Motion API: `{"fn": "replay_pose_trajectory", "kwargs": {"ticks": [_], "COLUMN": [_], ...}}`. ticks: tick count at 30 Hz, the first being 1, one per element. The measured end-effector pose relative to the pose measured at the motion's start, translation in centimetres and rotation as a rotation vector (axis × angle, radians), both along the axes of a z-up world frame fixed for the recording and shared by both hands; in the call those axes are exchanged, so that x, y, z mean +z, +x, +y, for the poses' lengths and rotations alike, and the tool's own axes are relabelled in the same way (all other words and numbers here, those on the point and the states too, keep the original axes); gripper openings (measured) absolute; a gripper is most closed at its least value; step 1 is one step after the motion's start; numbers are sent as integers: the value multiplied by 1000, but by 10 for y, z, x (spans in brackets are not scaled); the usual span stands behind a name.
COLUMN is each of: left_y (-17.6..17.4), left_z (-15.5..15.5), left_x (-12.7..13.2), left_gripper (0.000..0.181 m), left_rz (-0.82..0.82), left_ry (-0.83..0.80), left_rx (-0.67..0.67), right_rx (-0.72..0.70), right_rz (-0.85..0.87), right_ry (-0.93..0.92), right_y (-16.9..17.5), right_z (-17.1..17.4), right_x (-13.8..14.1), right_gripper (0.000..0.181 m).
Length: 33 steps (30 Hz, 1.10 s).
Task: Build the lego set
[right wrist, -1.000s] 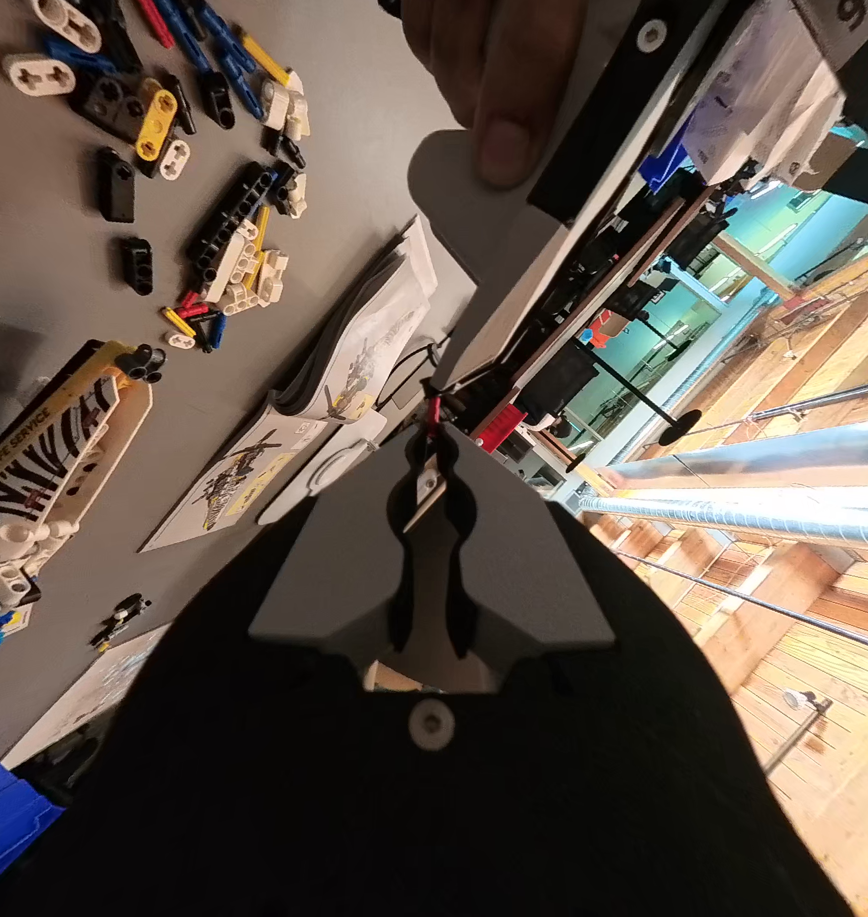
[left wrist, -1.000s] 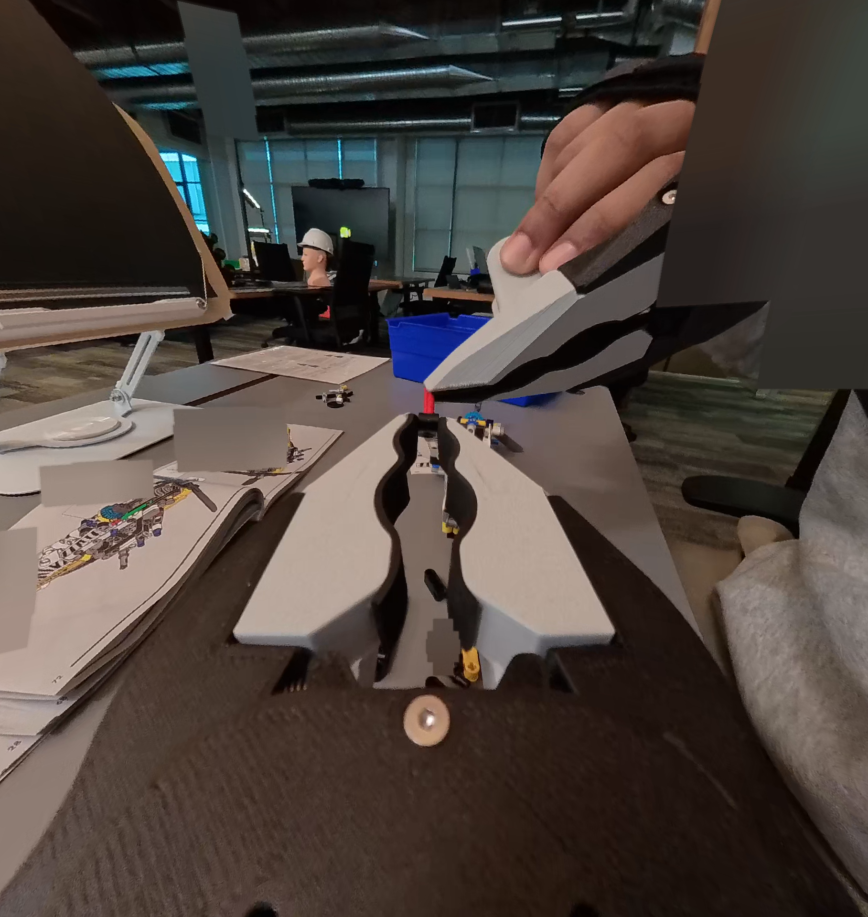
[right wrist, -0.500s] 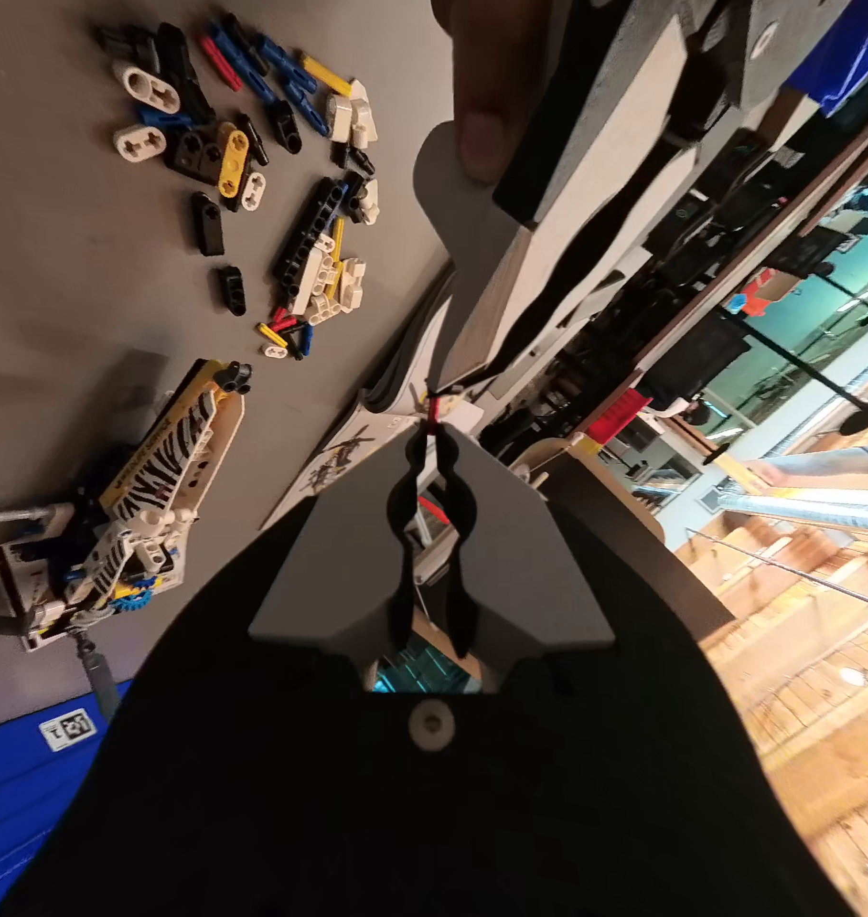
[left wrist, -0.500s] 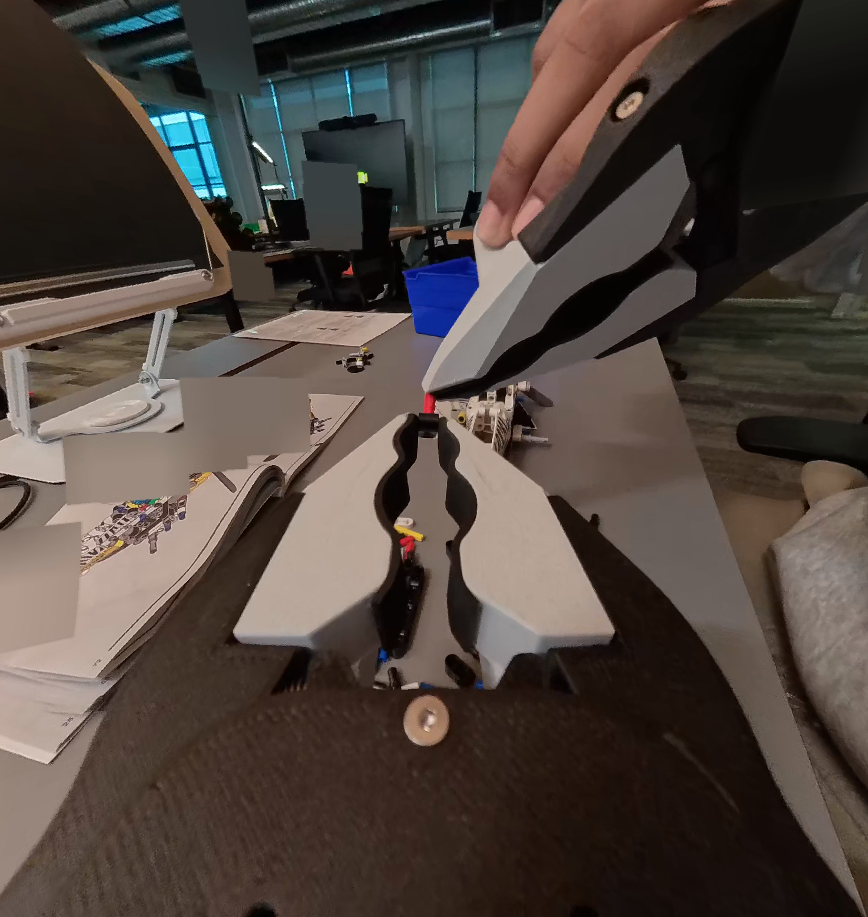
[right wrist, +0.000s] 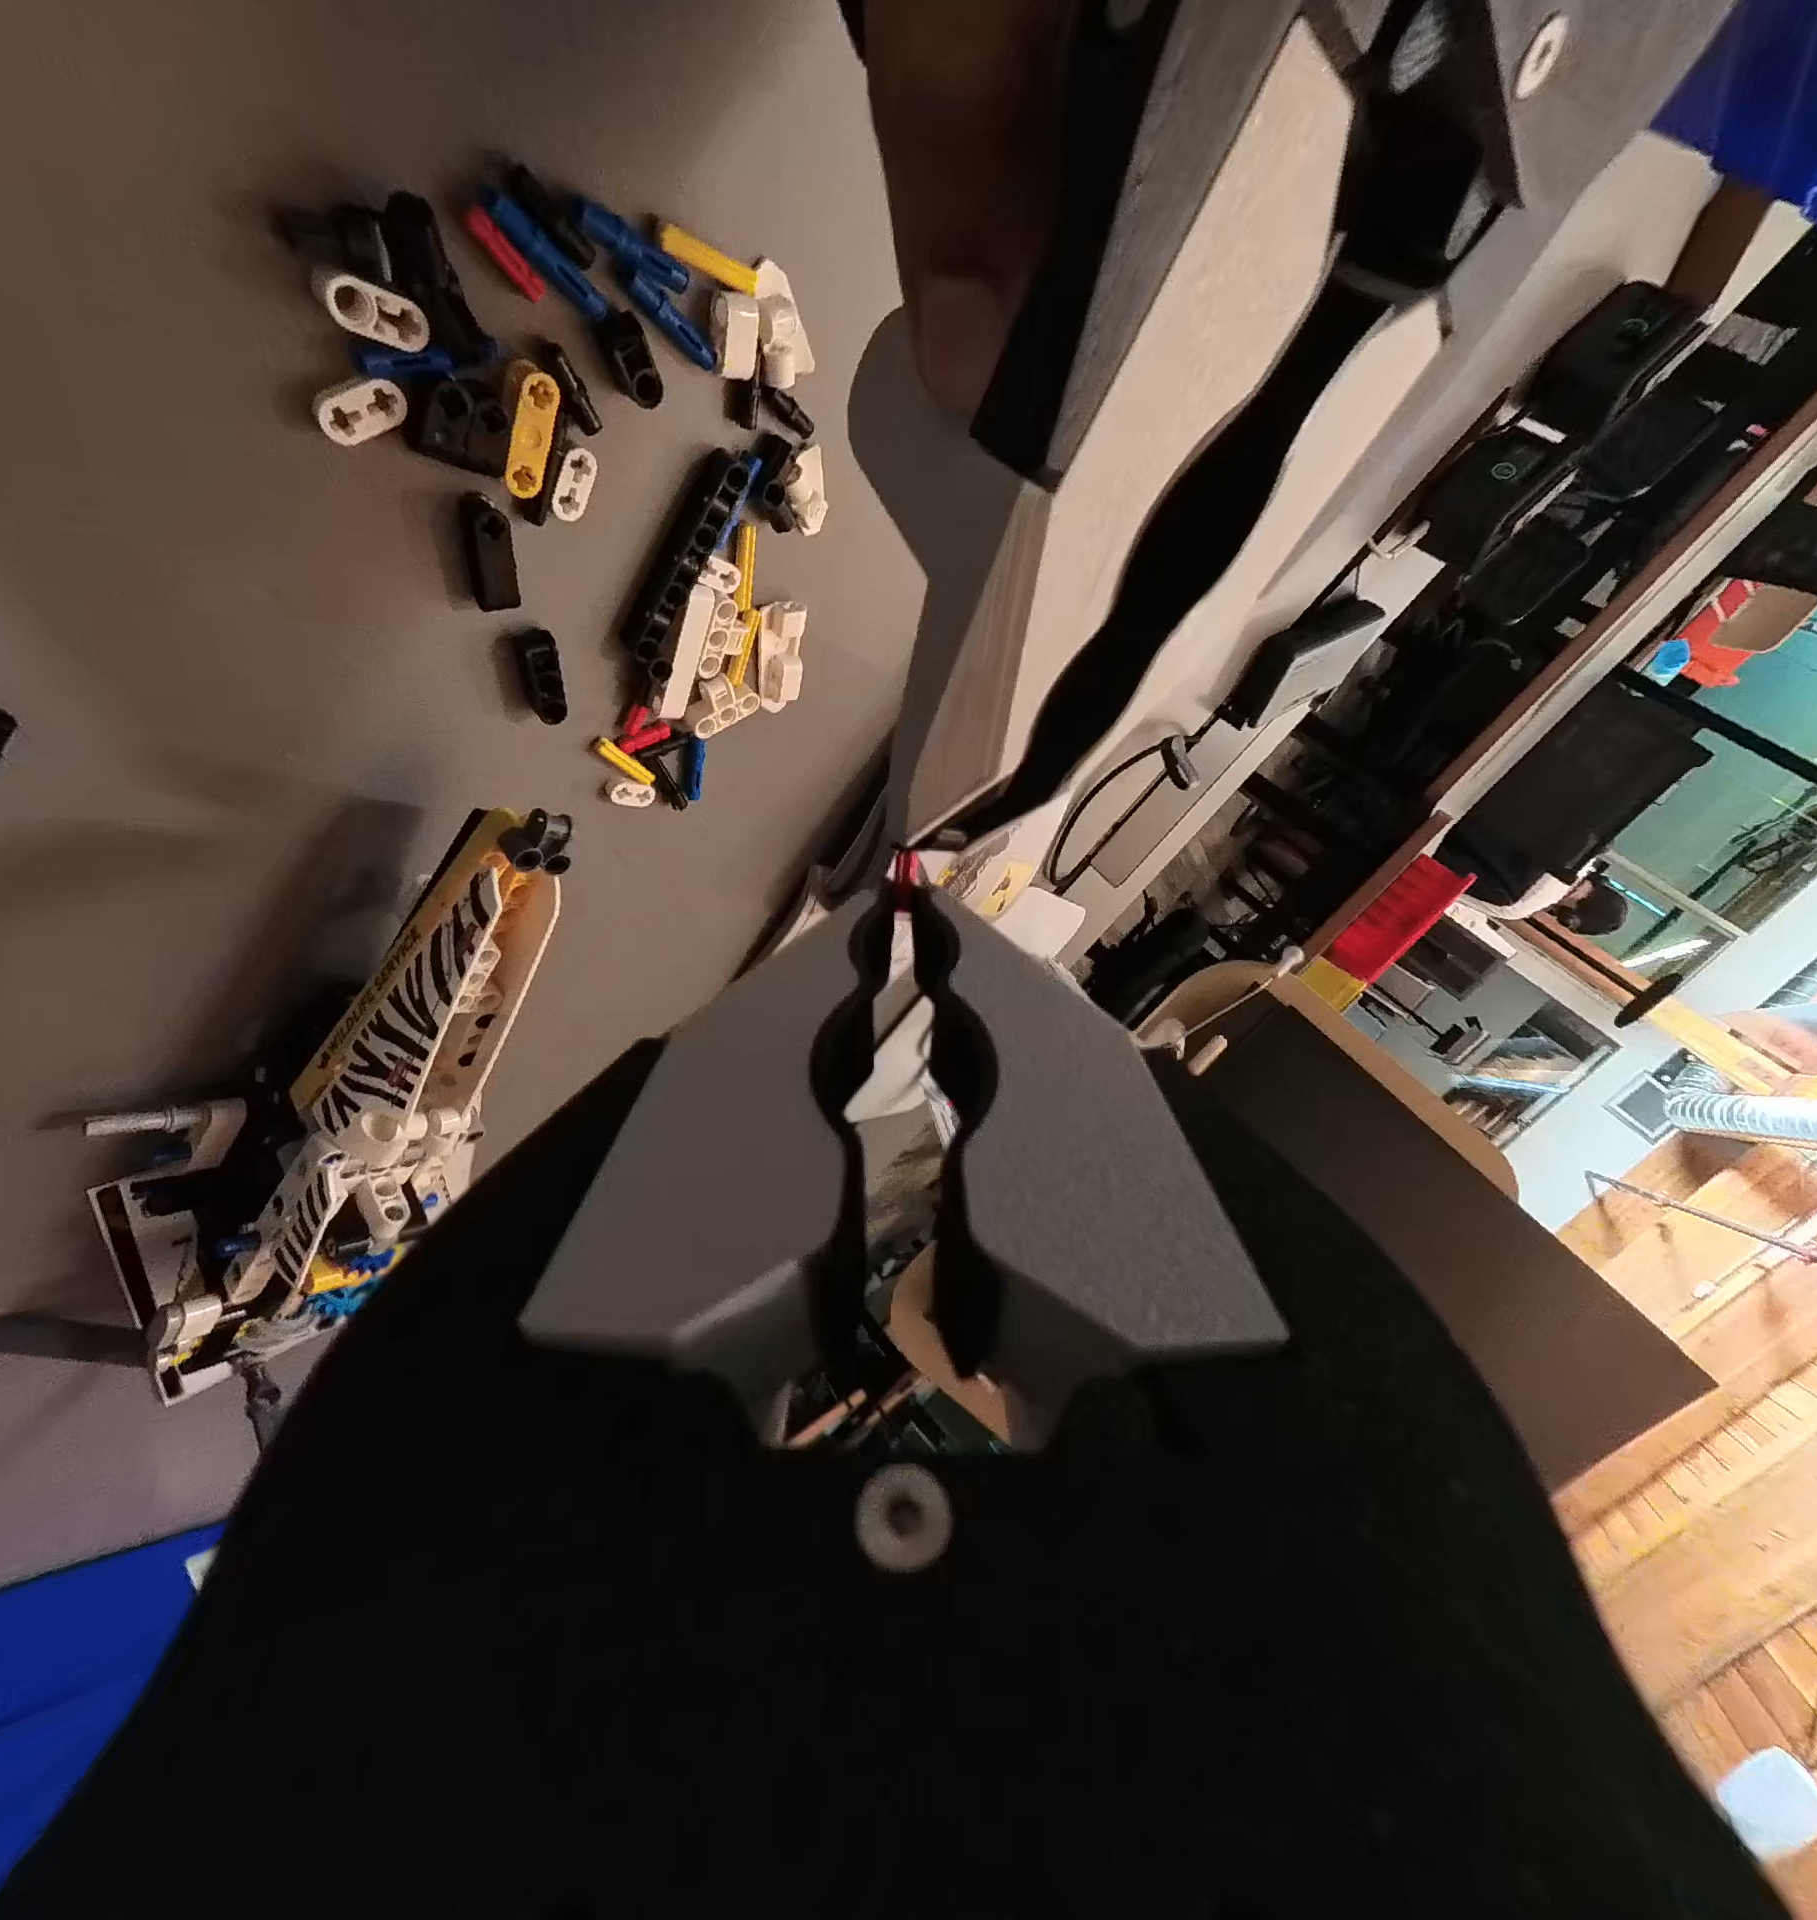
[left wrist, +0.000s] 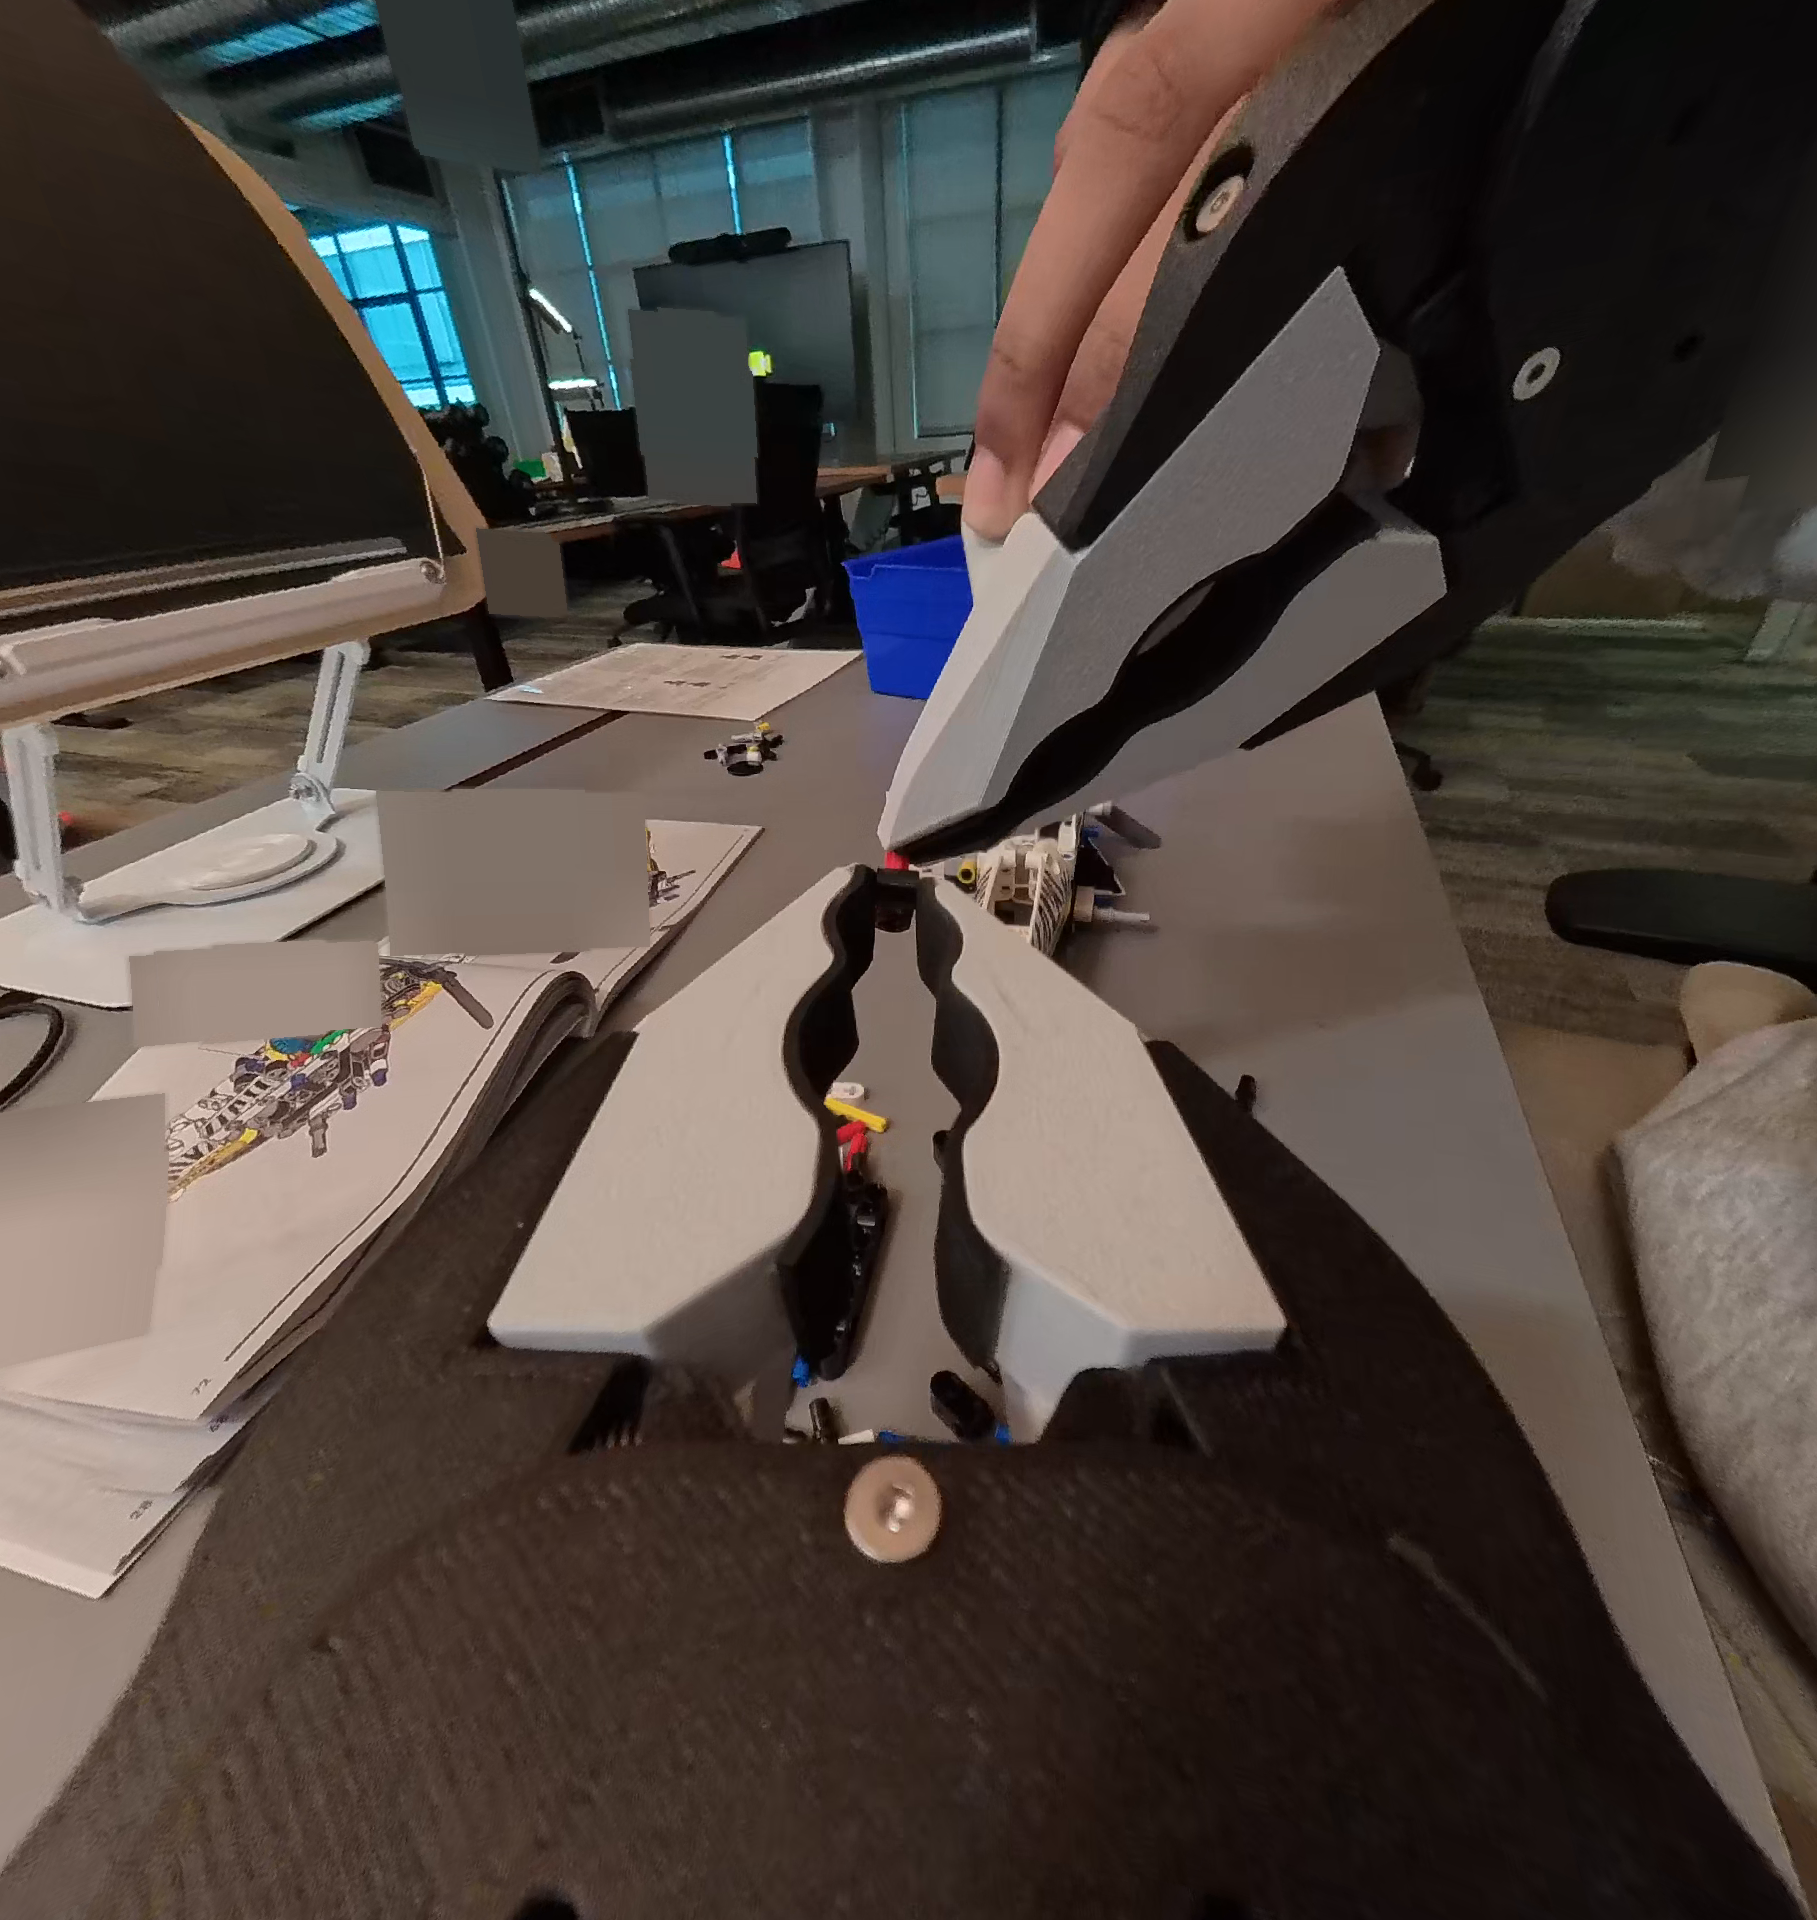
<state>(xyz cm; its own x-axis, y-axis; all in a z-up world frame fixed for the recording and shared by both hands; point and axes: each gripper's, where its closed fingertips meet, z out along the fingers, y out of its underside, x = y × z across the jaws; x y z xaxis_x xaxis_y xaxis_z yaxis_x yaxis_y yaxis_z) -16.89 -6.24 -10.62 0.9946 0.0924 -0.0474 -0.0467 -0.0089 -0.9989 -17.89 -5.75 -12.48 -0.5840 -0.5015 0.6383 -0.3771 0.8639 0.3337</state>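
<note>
So both grippers were up in the air meeting tip to tip over the grey tabletop [left wrist: 1288, 935]. The left gripper [left wrist: 893, 896] had its jaws clamped on a small black piece [left wrist: 891, 902], and the right gripper [right wrist: 902, 906], coming down from the upper right in the left wrist view, had its jaws pinched together on a thin red pin [right wrist: 900, 871] right at that same spot. A bare hand [left wrist: 1080, 301] was gripping the right gripper's side. The half-built zebra-striped lego model [right wrist: 364, 1101] sat on the tabletop just past the tips, with a loose pile of black, white, blue and yellow parts [right wrist: 613, 457] nearer the left gripper. The open instruction booklet [left wrist: 364, 1122] lay off to the left, and a blue bin [left wrist: 904, 613] stood at the far edge.
</note>
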Motion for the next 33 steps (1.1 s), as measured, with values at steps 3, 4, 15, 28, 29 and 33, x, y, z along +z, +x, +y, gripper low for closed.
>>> {"fn": "replay_pose_trajectory", "kwargs": {"ticks": [3,4,15,28,29,33], "left_y": [-1,-2,-13,-12,-10,-7], "left_z": [-2,-3,-24,-27,-27,-27], "left_x": [3,4,36,44,44,44], "left_gripper": [6,6,5,6,5,6], "left_rz": [-13,-21,-216,-529,-538,-623], "left_ry": [18,29,280,421,423,432], "left_rx": [-1,-1,-47,-260,-274,-361], "right_rx": [6,12,-94,-66,-75,-54], "right_rz": [-7,-2,57,238,237,267], "right_ry": [-42,-61,-474,-1367,-1345,-1332], "right_y": [0,-1,-11,10,9,14], "right_z": [-2,-3,-1,-15,-16,-21], "right_x": [4,5,40,61,56,56], "right_gripper": [0,0,49,36,38,37]}}
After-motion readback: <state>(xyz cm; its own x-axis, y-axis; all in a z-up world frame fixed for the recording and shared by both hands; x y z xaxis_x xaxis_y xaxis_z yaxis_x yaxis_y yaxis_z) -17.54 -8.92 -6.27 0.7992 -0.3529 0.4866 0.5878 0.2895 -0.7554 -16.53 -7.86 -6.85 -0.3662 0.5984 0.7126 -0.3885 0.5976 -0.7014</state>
